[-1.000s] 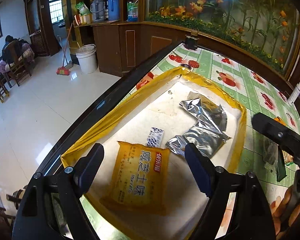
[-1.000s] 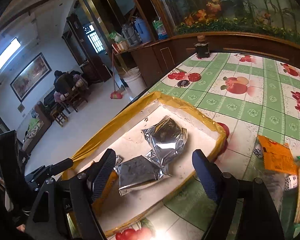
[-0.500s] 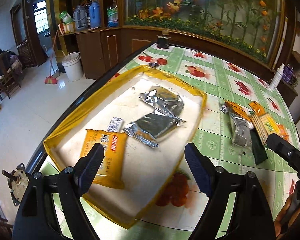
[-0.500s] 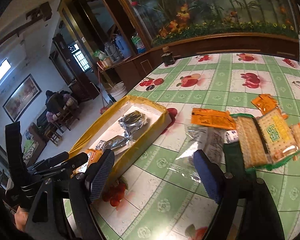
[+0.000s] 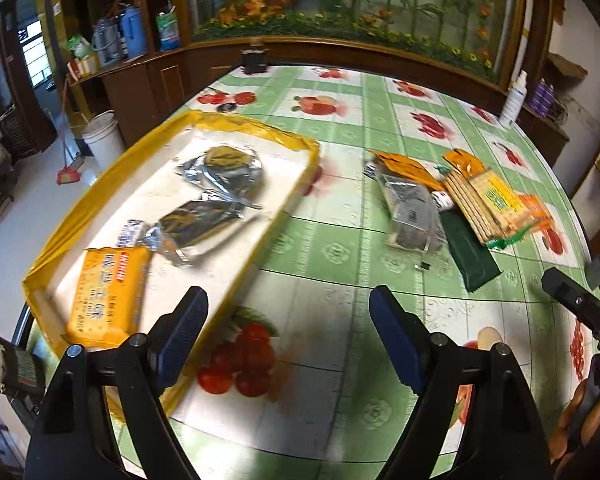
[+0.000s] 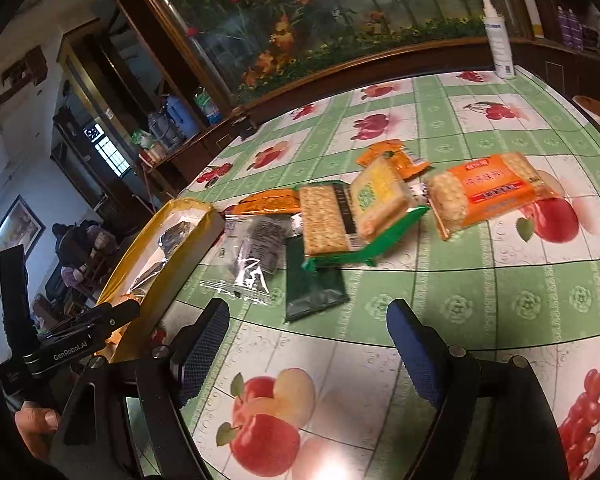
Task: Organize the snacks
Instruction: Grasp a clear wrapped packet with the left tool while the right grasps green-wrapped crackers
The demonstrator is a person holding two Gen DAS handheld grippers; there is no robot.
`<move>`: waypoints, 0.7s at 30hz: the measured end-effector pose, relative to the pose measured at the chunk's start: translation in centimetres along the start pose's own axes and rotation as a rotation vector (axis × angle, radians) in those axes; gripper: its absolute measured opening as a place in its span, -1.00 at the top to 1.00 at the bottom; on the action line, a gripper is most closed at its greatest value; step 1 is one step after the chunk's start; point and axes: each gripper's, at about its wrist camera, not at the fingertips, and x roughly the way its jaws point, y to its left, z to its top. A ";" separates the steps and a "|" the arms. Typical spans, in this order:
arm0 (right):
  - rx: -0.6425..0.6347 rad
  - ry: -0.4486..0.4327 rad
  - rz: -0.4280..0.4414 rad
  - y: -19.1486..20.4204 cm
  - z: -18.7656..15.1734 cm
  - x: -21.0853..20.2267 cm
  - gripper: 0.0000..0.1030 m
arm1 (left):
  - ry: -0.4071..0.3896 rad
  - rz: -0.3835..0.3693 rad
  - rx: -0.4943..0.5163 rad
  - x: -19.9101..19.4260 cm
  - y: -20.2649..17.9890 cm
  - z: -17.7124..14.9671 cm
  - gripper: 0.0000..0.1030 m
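Crinkling silver foil packets (image 5: 220, 168) in tray (image 5: 100, 184)

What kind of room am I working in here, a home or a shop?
Most likely the dining or living area of a home. The table wears a fruit-print oilcloth, a broom and a white bucket stand on the tiled floor, and a framed picture hangs on the wall.

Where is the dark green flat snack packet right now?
The dark green flat snack packet lies on the tablecloth, outside the yellow-rimmed tray, partly under the green-edged cracker pack and right of the clear packet.
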 end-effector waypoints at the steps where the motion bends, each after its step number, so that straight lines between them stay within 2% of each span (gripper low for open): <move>1: 0.007 -0.001 -0.004 -0.3 0.0 -0.1 -0.61 | 0.005 -0.004 0.009 0.1 -0.4 0.0 -0.62; 15: 0.026 -0.017 -0.037 -3.4 0.7 -0.2 -0.61 | 0.035 -0.058 0.069 2.4 -4.7 1.6 -0.62; 21: -0.032 -0.047 -0.070 -3.4 3.6 0.4 -0.60 | 0.020 -0.084 0.069 4.1 -6.4 3.6 -0.62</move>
